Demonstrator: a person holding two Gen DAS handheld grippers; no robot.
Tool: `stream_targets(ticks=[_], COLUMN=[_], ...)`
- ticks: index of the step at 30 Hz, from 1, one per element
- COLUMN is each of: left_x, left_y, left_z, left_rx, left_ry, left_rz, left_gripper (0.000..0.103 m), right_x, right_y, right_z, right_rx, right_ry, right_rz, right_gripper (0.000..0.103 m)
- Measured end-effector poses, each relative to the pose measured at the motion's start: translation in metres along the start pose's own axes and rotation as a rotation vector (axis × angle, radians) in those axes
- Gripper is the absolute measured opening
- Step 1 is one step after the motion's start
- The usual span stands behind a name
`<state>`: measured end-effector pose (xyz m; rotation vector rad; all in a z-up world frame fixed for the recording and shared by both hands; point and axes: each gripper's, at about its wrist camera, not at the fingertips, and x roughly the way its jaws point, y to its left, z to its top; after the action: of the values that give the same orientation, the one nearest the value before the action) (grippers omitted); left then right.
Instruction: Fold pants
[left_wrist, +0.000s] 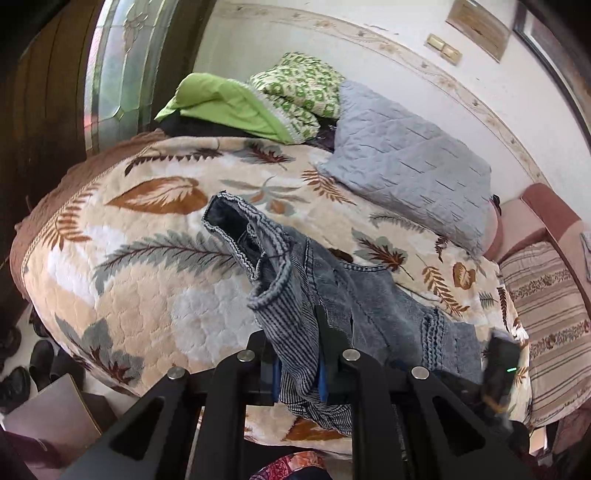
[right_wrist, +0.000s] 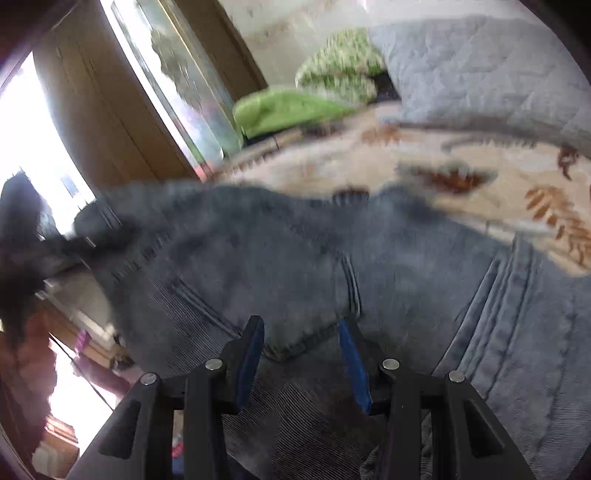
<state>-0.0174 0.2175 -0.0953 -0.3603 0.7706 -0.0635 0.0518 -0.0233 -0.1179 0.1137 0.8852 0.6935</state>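
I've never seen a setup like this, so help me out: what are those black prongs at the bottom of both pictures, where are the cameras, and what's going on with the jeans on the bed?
There is no robot here. A person carries a hand-held gripper in each hand, and each has a wide-angle camera looking along its two fingers; the black prongs are those fingers.

In the left camera's view, the left hand-held gripper is shut on a bunch of the grey jeans, which lie crumpled on a leaf-patterned bedspread. A grey quilted pillow and green bedding sit further back.

The right camera's view is blurred. The right hand-held gripper has denim between its blue pads, but the blur hides whether they press on it.
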Motion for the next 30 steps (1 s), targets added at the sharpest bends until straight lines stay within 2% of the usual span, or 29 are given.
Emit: stream_targets(ticks=[1,2,10,18,20,23,27,30], left_x=[-0.002,-0.004,-0.016,-0.014,-0.012,-0.01,-0.002,0.009], left_y=[-0.005,-0.011,-0.066,-0.117,-0.132,-0.156,-0.189,-0.219], left_z=[0.001,0.002,0.01,0.015,0.014,0.01,0.0,-0.016], left_rx=[0.013,0.032,0.179,0.273,0.299,0.347,0.403,0.461], left_ry=[-0.005,-0.01,-0.031,-0.011,-0.001,0.013,0.051,0.094], left_rz=[-0.003,-0.002,-0.039,-0.078,-0.096,-0.127,-0.171,-0.208], left_gripper=[0.015,0.015,0.015,0.015,0.015,0.015,0.015,0.014], right_x=[0.008,0.007,0.008,0.004,-0.007,-0.046,-0.114,-0.15], right_y=[-0.002,-0.001,0.002,-0.022,-0.034,-0.062,-0.12,-0.163], right_z=[-0.005,-0.008,-0.012,-0.005,0.0,0.006,0.006,-0.008], right_rx=[-0.003,-0.026,-0.066,0.029,0.098,0.203,0.347,0.496], right_ry=[0.03,0.0,0.013,0.056,0.066,-0.025,-0.23,-0.314], right_rz=[-0.008,-0.006,-0.015,0.096,0.139,0.17,0.094,0.037], right_gripper=[0.046,0.046,0.047,0.046,0.046,0.046,0.046,0.045])
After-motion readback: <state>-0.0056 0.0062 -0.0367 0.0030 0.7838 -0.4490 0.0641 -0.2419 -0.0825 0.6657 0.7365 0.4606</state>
